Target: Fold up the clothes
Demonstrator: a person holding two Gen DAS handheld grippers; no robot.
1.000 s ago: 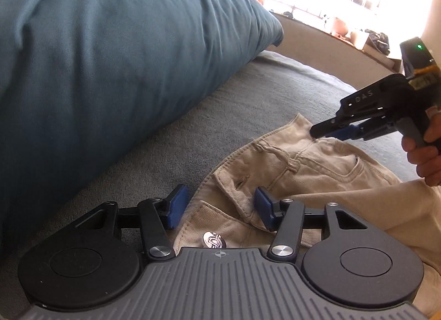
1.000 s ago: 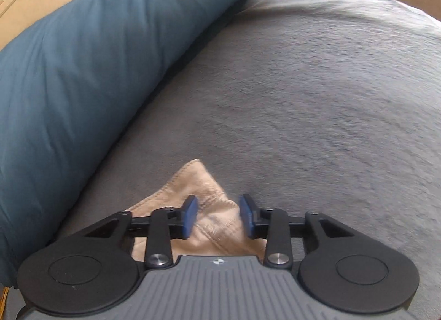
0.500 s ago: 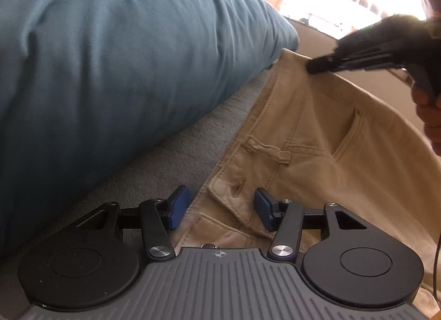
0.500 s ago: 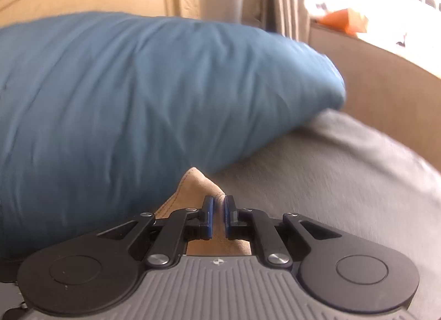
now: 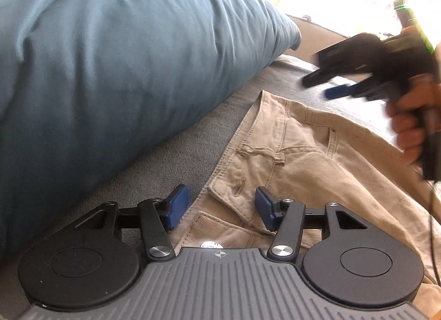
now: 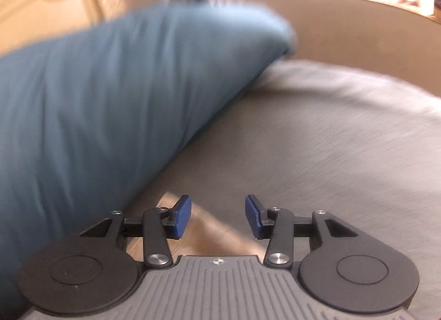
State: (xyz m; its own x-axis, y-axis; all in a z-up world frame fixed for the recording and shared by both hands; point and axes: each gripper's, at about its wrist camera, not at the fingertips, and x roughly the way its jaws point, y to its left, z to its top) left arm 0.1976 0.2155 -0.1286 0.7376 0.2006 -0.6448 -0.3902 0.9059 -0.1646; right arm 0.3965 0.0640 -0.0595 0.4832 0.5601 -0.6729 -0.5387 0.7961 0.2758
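Beige corduroy trousers (image 5: 303, 154) lie waist-first on the grey bed cover (image 5: 171, 160). My left gripper (image 5: 222, 207) hovers low over the front waistband, its blue pads apart on either side of the buttonhole flap without pressing it; a metal button (image 5: 210, 245) shows just below. My right gripper (image 5: 317, 87), held by a hand (image 5: 410, 124), is blurred above the far waistband corner. In the right wrist view, the right gripper (image 6: 217, 215) has its jaws opening with nothing between them, and the trousers' corner (image 6: 209, 234) lies underneath.
A big teal pillow (image 5: 124, 58) fills the left side, resting on the bed beside the trousers, and it also shows in the right wrist view (image 6: 96, 113). Grey bed cover (image 6: 317, 154) stretches to the right. A beige wall and a bright window are beyond.
The right gripper shut on the far waistband corner and lifted it, then opened and rose away. The trousers dropped flat onto the bed. The left gripper stayed put.
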